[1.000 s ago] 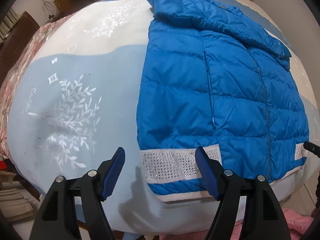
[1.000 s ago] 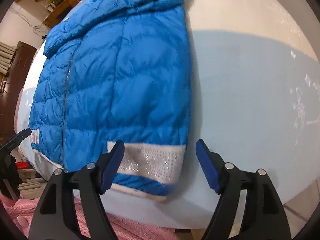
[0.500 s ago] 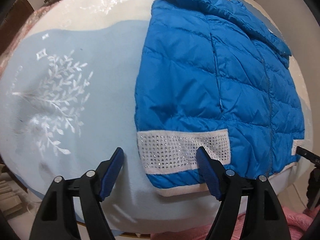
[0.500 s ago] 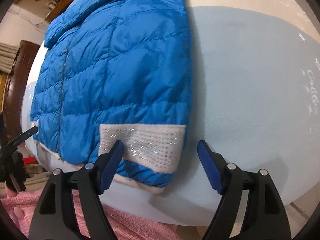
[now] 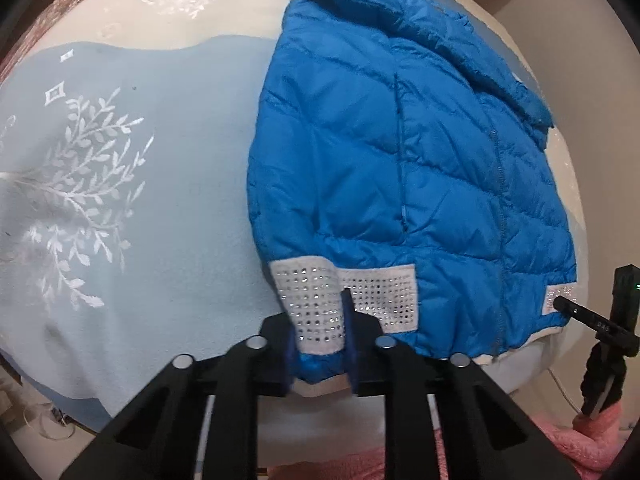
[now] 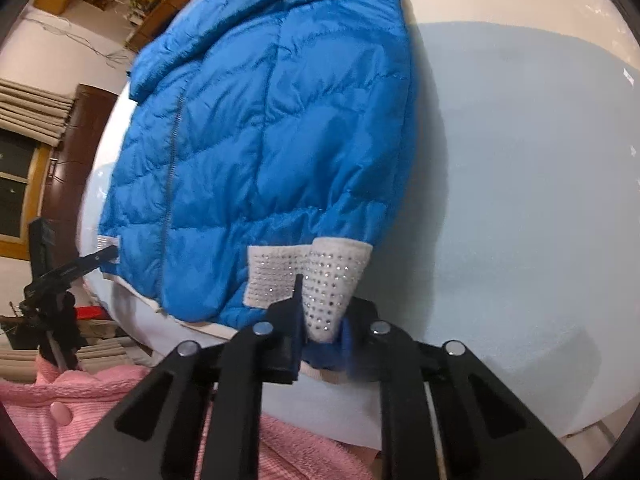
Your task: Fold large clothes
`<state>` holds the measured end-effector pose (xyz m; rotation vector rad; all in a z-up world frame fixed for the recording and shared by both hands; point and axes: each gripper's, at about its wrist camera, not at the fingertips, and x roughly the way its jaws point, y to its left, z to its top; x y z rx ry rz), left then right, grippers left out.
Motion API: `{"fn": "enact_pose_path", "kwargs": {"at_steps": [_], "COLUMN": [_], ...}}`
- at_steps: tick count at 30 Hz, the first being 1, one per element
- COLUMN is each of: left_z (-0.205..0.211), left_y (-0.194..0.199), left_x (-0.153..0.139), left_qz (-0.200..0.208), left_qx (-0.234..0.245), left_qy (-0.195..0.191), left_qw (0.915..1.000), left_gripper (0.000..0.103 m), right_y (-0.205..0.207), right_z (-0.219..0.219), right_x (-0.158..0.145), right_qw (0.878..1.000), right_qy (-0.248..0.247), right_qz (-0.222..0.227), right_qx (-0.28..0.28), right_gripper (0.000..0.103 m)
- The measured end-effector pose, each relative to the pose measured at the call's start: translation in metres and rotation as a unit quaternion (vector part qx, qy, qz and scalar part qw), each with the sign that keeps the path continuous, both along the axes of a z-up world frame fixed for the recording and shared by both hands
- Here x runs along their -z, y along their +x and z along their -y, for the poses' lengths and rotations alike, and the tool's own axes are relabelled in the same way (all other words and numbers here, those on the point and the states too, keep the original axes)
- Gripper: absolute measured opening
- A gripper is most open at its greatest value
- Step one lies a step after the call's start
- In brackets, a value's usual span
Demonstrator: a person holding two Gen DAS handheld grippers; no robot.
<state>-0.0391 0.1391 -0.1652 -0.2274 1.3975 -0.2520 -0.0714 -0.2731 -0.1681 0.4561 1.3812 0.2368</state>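
While the blue puffer jacket (image 5: 400, 184) lay flat, front up, on the pale blue blanket (image 5: 160, 200), both my tongs were pinched onto its hem at the near edge. My left gripper (image 5: 320, 344) was clamped on the left corner of the white studded band (image 5: 316, 300), fabric bunched between the blue pads. My right gripper (image 6: 320, 328) was clamped likewise on the right corner of the band (image 6: 332, 280). Pink knit sleeve (image 6: 80, 400) showed below. Jacket's zipper (image 5: 498, 208) was done up.
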Motion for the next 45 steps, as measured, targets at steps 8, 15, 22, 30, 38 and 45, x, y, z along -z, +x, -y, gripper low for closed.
{"fn": "enact_pose_path", "kwargs": {"at_steps": [8, 15, 22, 30, 38, 45], "left_z": [0.003, 0.006, 0.005, 0.017, 0.020, 0.004], "left_y": [-0.012, 0.004, 0.028, 0.090, 0.169, 0.209], "left_x": [-0.010, -0.004, -0.059, -0.072, -0.053, -0.064], "left_qz": [-0.003, -0.013, 0.035, 0.069, 0.044, 0.008], "left_qx": [0.011, 0.004, 0.014, -0.004, -0.025, -0.014], "left_qy": [0.005, -0.011, -0.059, -0.065, -0.075, -0.149], "left_qw": [0.9999, 0.9998, 0.9975, 0.9955, 0.9959, 0.9887], "left_gripper": [0.013, 0.013, 0.013, 0.013, 0.014, 0.025], "right_y": [-0.013, -0.003, 0.012, 0.076, 0.159, 0.188], "right_z": [0.000, 0.007, 0.017, 0.027, 0.056, 0.079], "right_x": [-0.003, -0.002, -0.044, -0.057, -0.030, -0.037], "right_qw": [1.000, 1.000, 0.999, 0.999, 0.996, 0.991], "right_qy": [0.001, 0.003, 0.021, -0.001, 0.051, 0.099], "right_qz": [-0.011, -0.016, 0.023, 0.030, -0.023, -0.047], "right_qx": [-0.012, -0.009, -0.005, 0.020, 0.067, 0.071], "right_gripper": [0.011, 0.009, 0.009, 0.009, 0.012, 0.020]}}
